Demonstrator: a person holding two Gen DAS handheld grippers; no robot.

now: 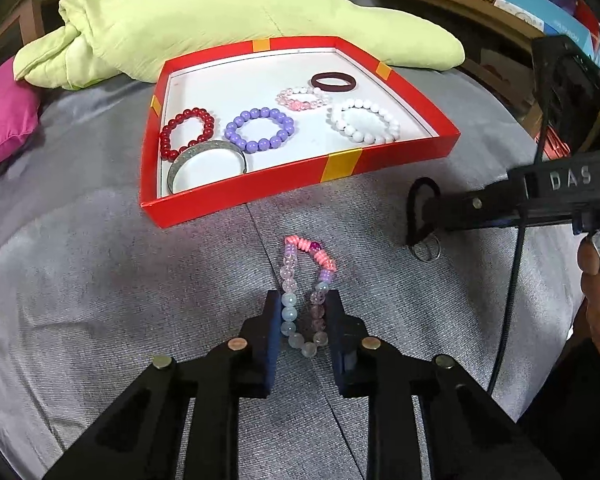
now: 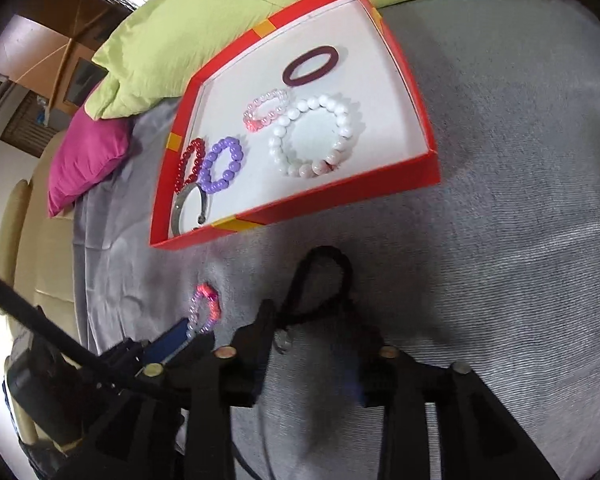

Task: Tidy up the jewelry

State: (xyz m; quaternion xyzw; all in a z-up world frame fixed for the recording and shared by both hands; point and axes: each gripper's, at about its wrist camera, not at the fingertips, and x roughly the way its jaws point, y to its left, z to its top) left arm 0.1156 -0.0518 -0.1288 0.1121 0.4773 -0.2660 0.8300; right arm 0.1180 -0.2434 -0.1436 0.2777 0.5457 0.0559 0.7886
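Black left gripper (image 1: 303, 312) fingers fill the bottom of the left wrist view, jaws closed around the pastel mixed-bead bracelet (image 1: 306, 292) with its pink coil section, squeezing the loop into a narrow oval on the grey fabric cover (image 1: 100, 300). Off to the right, the right gripper (image 2: 310, 320) has its jaws around a black cord loop with a small metal ring (image 2: 324, 292); whether the pads actually pinch the cord I cannot tell, since the right wrist view is blurred there.

Beyond both lies the shallow red cardboard box with yellow tape (image 1: 342, 164). It already holds a red bead bracelet (image 1: 188, 132), a purple bead bracelet (image 1: 260, 129), a small pink-and-white bead bracelet (image 1: 303, 98), a white bead bracelet (image 1: 365, 120), a silver cuff bangle (image 1: 208, 166) and a dark maroon ring band (image 1: 333, 81).

Round beads may roll out of the flat pads when lifted, and the bracelet could snag or drag on the cloth. The box's near wall stands between both pieces and the white floor, so a low carry would catch it. Free floor is mostly at the back left. A lime green cushion (image 1: 220, 20) and a magenta pillow (image 1: 4, 116) sit behind, out of the way.
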